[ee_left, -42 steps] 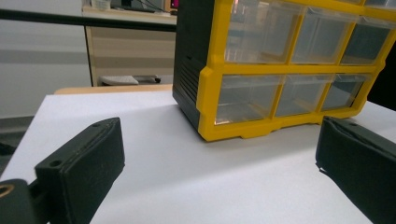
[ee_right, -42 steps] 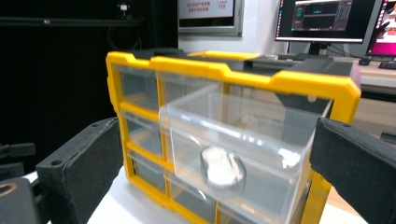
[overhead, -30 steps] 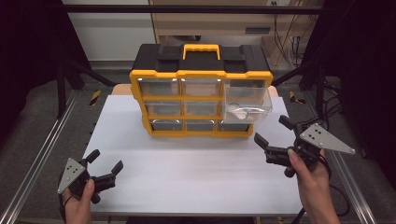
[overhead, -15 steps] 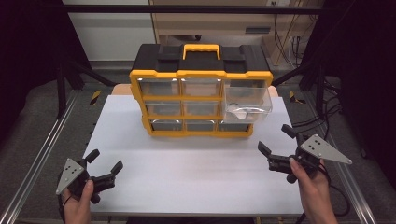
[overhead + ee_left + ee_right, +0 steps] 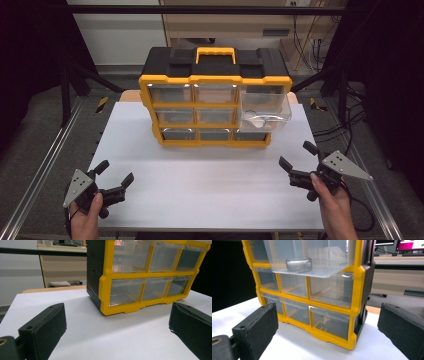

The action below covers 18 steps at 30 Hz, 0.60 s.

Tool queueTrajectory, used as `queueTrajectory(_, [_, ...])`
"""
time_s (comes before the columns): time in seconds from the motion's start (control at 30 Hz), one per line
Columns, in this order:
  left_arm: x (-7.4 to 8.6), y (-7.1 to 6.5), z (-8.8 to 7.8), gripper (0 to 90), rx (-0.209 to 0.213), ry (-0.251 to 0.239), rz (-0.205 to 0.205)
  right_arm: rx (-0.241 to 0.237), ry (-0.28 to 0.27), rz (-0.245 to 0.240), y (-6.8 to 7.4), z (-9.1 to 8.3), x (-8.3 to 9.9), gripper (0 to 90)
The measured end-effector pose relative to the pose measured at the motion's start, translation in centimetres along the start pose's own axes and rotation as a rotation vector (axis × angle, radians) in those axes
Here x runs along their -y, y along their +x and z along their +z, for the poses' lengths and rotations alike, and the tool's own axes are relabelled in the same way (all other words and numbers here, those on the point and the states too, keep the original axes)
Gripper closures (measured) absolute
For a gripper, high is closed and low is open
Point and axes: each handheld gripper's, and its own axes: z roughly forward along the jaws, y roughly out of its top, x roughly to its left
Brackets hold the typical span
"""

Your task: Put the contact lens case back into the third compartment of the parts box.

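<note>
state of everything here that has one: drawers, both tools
top right drawer: pulled out, a small roundish object inside
other drawers: pushed in
organizer handle: folded flat
left tool: open, holding nothing, over the table
right tool: open, holding nothing, apart from the organizer

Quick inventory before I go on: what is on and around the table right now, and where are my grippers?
Organiser cabinet: one, yellow frame with black top and yellow handle, far middle of the table.
Drawers: nine, clear, three rows of three in the cabinet front.
Open drawer: one of the nine, clear, top row at the right, pulled out; something pale lies in it, too unclear to name.
Table: one, white top.
Left gripper: black, grey plate on top, near left corner, jaws open, holding nothing.
Right gripper: black, grey plate on top, near right edge, jaws open, holding nothing.
</note>
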Motion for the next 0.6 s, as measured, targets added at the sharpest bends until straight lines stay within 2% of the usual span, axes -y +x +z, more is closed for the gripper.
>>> queueTrajectory(0.33, [0.0,0.0,0.1,1.1,0.005,0.003,0.002,-0.006,0.017,0.021,0.0,0.5,1.5,3.5])
queueTrajectory(0.6, [0.0,0.0,0.1,1.0,0.005,0.0,-0.001,-0.008,0.043,0.017,0.1,1.1,3.1,3.5])
